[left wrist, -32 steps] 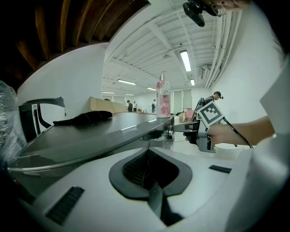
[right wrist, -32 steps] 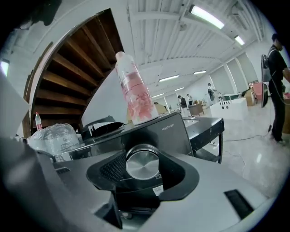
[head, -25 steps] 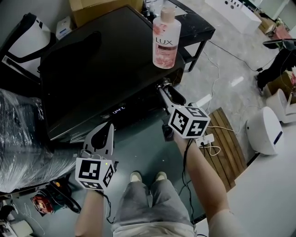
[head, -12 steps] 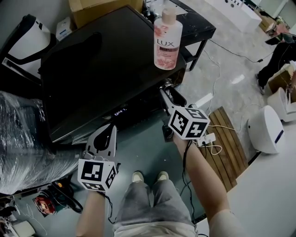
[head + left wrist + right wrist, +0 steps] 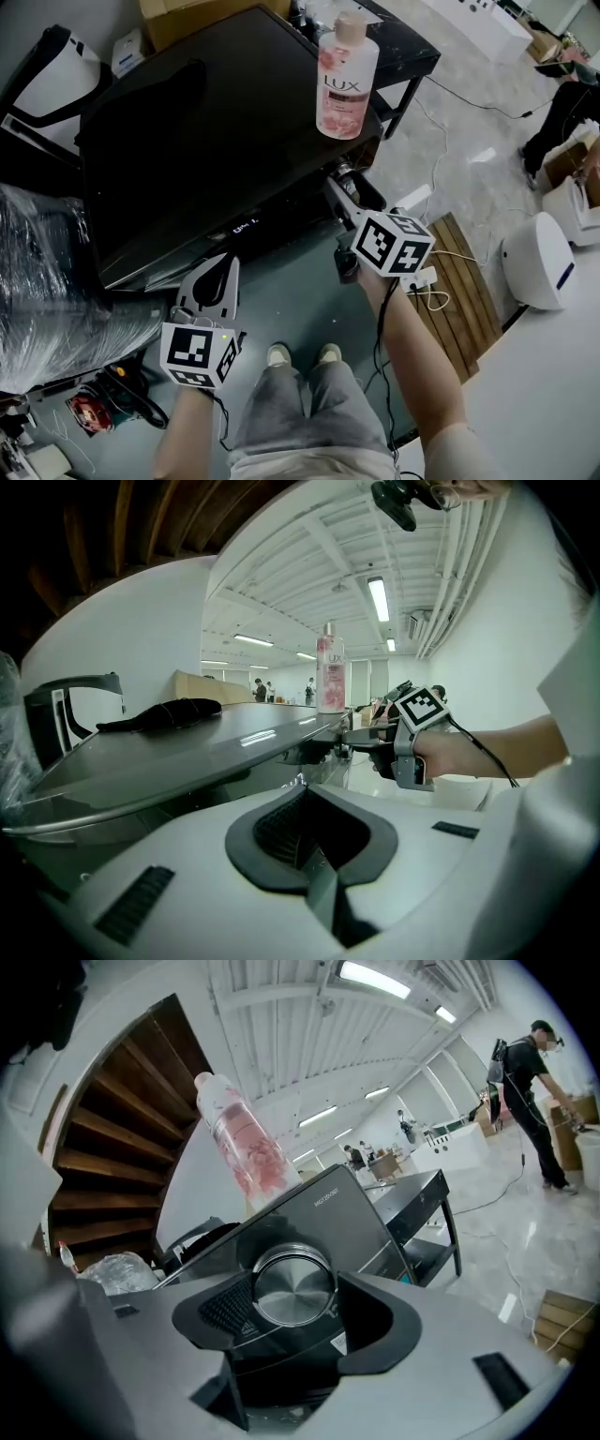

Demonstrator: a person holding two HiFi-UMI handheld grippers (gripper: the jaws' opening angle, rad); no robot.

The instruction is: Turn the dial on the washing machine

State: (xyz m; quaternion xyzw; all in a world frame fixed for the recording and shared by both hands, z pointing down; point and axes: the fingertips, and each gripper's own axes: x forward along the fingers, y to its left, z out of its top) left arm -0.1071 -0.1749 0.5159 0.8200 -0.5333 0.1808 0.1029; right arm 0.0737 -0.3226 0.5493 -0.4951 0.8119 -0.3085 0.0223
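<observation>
The dial (image 5: 292, 1285) is sitting on the front panel of the washing machine (image 5: 187, 141), at the panel's right end. In the head view that places it just right of centre, below the pink bottle (image 5: 345, 80) standing on the machine's dark top. The right gripper (image 5: 339, 183) is pointing straight at it. In the right gripper view the dial's round brushed-metal face is showing head-on in the middle of the frame, between the two jaws. Its turning axis is therefore lying along the line the gripper is pointing. Those jaws have just been opening and are now standing wide. The dial is lying in the gap between them, and the pads are apparently not pressing on its rim, though the left pad is sitting so close to the rim that the wide-angle view is leaving this a little uncertain. The right gripper is thus holding nothing, and any further turn is probably calling for the jaws to close on the rim again and the wrist to roll about that shared axis. The left gripper (image 5: 223, 264) is hanging well apart at the lower left of the head view, below the panel's left part. Its jaws are meeting at the tips with nothing between them, so the right hand is clearly the nearer one.
</observation>
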